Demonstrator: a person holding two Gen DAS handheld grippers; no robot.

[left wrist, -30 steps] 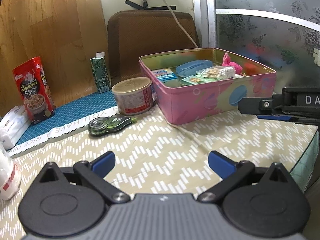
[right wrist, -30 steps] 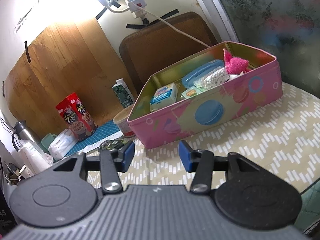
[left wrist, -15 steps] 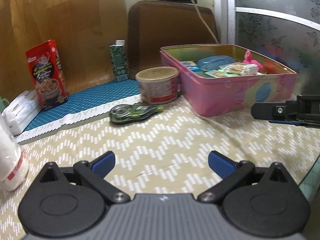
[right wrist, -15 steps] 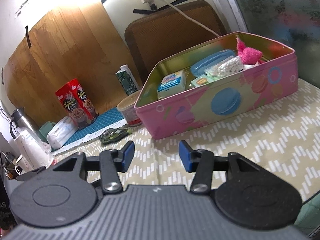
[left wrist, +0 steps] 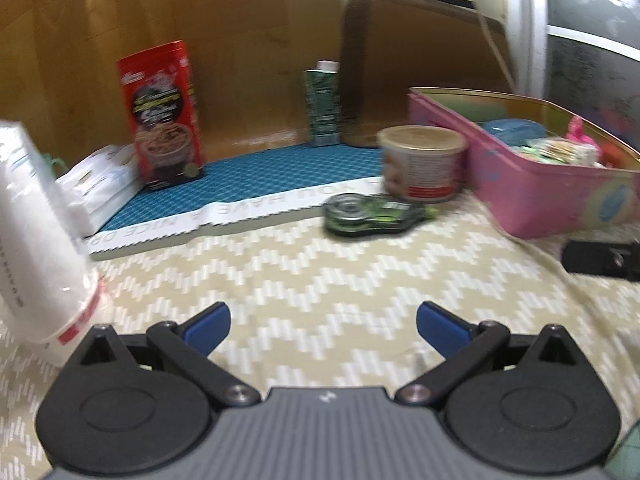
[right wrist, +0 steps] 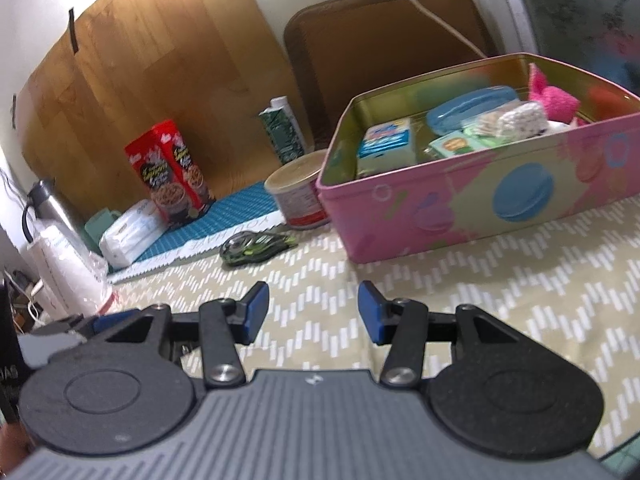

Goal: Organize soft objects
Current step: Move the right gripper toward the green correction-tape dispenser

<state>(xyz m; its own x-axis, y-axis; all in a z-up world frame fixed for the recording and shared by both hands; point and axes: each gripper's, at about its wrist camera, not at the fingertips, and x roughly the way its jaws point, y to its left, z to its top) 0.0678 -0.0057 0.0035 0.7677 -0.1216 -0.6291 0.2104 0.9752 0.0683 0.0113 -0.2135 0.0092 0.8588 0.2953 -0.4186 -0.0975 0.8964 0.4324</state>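
Observation:
A pink tin box (right wrist: 460, 216) stands on the patterned tablecloth at the right; it also shows in the left wrist view (left wrist: 532, 204). Inside lie a pink fluffy cloth (right wrist: 554, 98), a blue case (right wrist: 468, 106), a cotton swab pack (right wrist: 520, 118) and small packets. A white tissue pack (right wrist: 132, 232) lies at the left; it also shows in the left wrist view (left wrist: 100, 184). My left gripper (left wrist: 322, 326) is open and empty above the cloth. My right gripper (right wrist: 312, 312) is open and empty in front of the box.
A green tape dispenser (left wrist: 372, 216), a round tub (left wrist: 422, 164), a red cereal box (left wrist: 160, 120) and a green carton (left wrist: 322, 104) stand behind. A white bag (left wrist: 36, 240) stands at the left. A steel flask (right wrist: 44, 204) is far left.
Both grippers have swung left and back from the pink box. The left view now shows more of the white bag and tissue pack; the box sits further right.

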